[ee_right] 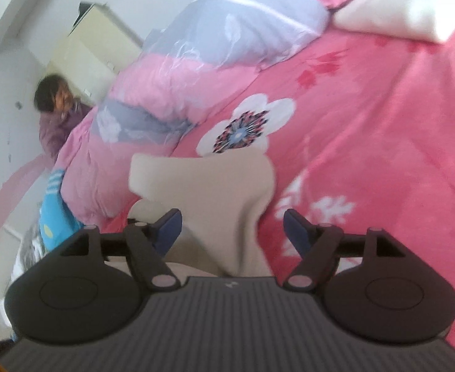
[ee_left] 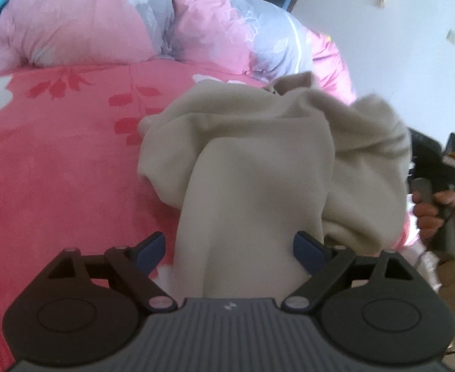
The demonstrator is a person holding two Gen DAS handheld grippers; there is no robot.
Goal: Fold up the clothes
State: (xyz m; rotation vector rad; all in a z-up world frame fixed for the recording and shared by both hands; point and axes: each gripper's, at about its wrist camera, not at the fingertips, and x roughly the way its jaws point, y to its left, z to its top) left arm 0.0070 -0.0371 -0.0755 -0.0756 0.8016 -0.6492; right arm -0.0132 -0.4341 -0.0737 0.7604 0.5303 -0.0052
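A beige garment (ee_left: 258,155) lies bunched on the pink flowered bedspread (ee_left: 57,170). One fold of it runs back between the fingers of my left gripper (ee_left: 230,248), whose jaws stand wide apart, open. In the right wrist view a blurred flap of the same beige garment (ee_right: 215,179) stands up between the spread fingers of my right gripper (ee_right: 232,228), which is also open. At the right edge of the left wrist view, a hand (ee_left: 438,204) holds the right gripper's handle beyond the garment.
A puffy pink and grey quilt (ee_left: 103,21) is heaped along the far side of the bed. A white folded cloth (ee_right: 413,3) lies on the bedspread (ee_right: 367,124). Another person (ee_right: 57,108) is by the wall near a cream cabinet (ee_right: 94,46). A blue item (ee_right: 54,214) lies beside the quilt.
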